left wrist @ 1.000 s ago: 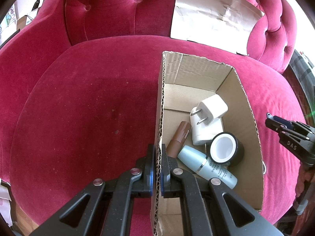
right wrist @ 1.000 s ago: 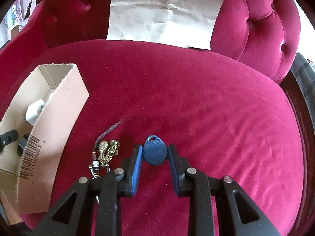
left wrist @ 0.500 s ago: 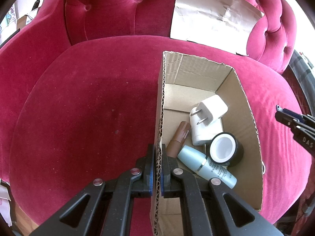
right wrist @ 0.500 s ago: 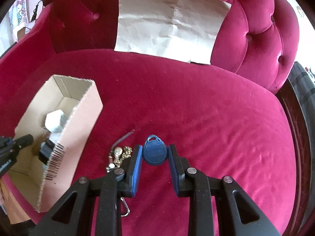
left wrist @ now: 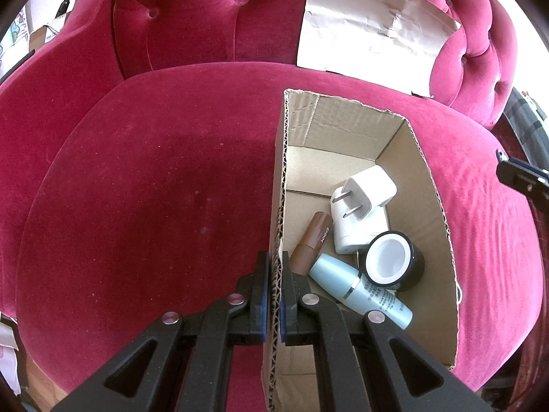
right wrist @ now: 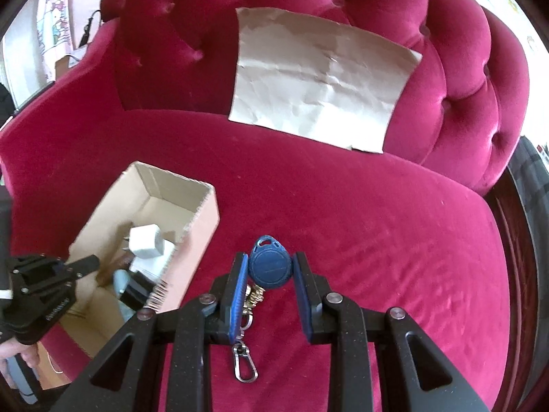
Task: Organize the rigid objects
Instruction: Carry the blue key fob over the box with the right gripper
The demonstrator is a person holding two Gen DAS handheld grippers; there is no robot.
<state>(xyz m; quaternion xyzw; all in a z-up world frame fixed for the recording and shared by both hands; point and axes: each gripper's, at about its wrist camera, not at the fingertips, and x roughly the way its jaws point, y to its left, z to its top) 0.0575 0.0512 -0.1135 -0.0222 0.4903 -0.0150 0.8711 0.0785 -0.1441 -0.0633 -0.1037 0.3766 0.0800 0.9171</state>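
Right tool [right wrist: 269,267] grips blue fob [right wrist: 269,267]; writing unreadable.

- A cardboard box [left wrist: 432,185] is sitting on the sofa seat [left wrist: 154,189].
- A charger [left wrist: 363,199], tubes and a jar [left wrist: 394,264] are lying inside it.
- A paper sheet [right wrist: 319,79] is leaning against the backrest behind.

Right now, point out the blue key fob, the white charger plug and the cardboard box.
blue key fob [right wrist: 270,267]: right wrist view, middle of its face.
white charger plug [left wrist: 363,190]: left wrist view, pronged face.
cardboard box [left wrist: 433,213]: left wrist view, inner right wall.
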